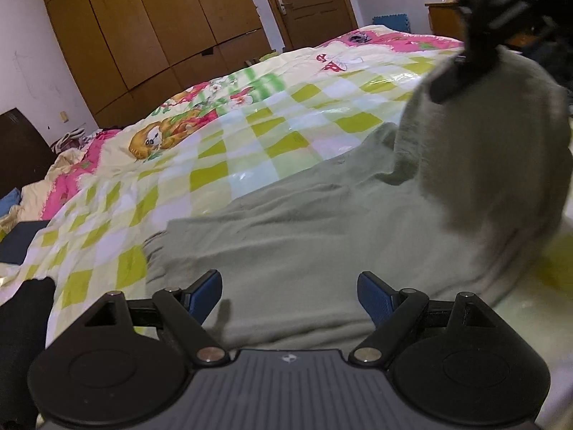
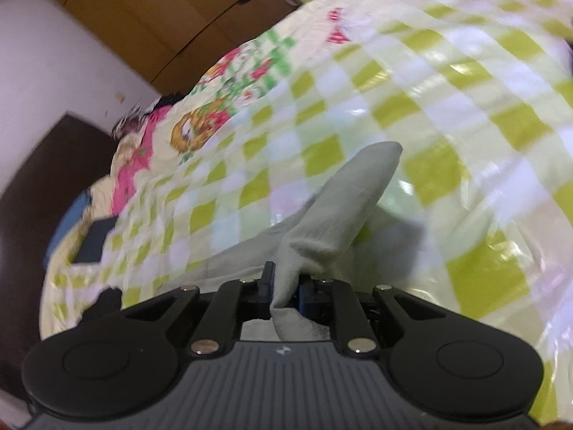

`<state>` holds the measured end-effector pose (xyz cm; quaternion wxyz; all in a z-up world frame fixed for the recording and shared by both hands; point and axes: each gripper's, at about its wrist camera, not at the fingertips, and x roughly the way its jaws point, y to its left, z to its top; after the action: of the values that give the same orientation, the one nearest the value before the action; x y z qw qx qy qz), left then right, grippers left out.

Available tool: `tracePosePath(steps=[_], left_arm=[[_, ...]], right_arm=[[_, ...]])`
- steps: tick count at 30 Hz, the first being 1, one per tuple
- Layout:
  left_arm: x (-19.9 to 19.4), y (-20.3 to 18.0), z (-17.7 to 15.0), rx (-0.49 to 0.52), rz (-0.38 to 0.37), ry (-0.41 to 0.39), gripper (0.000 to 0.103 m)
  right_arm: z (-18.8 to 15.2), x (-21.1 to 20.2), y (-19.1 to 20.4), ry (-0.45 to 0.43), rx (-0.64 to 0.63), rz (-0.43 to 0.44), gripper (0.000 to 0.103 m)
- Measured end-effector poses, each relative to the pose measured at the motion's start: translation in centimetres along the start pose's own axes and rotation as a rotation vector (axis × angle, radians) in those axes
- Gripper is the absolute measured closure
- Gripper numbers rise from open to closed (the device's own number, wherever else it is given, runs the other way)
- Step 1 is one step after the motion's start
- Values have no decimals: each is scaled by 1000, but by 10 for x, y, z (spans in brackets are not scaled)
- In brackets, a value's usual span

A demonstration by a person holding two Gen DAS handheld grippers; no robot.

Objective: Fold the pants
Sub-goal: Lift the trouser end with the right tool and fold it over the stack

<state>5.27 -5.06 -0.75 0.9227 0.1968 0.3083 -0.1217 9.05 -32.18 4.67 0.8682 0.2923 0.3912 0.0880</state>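
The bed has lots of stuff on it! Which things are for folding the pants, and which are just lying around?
For the job:
- pants, pale green, spread on the bed
- right gripper, pinching a lifted part of the pants
- left gripper, open above the pants

Just lying about:
- checked quilt
- dark flat thing at the bed's edge
- wardrobe
- door

No legible txt; red letters on quilt (image 1: pixel 333 62) too blurred.

My right gripper (image 2: pixel 285 292) pinches a fold of the pale green pants (image 2: pixel 343 208), lifted above the checkered quilt (image 2: pixel 447 114).
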Motion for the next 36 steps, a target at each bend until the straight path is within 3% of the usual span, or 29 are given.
tracePosePath(steps=[12, 16, 25, 32, 36], left_arm=[[-21, 46, -35, -71, -23, 14, 7], [-19, 59, -38, -135, -67, 18, 7], [-31, 67, -41, -165, -81, -34, 7], [-33, 81, -50, -204, -91, -8, 7], [-23, 83, -54, -227, -115, 46, 7]], right_arm=[[-18, 68, 113, 113, -185, 6, 96], [-30, 89, 140, 161, -250, -12, 97], [-40, 107, 174, 194, -278, -31, 97], [-56, 124, 197, 234, -294, -28, 97], [-58, 124, 206, 234, -285, -13, 97]])
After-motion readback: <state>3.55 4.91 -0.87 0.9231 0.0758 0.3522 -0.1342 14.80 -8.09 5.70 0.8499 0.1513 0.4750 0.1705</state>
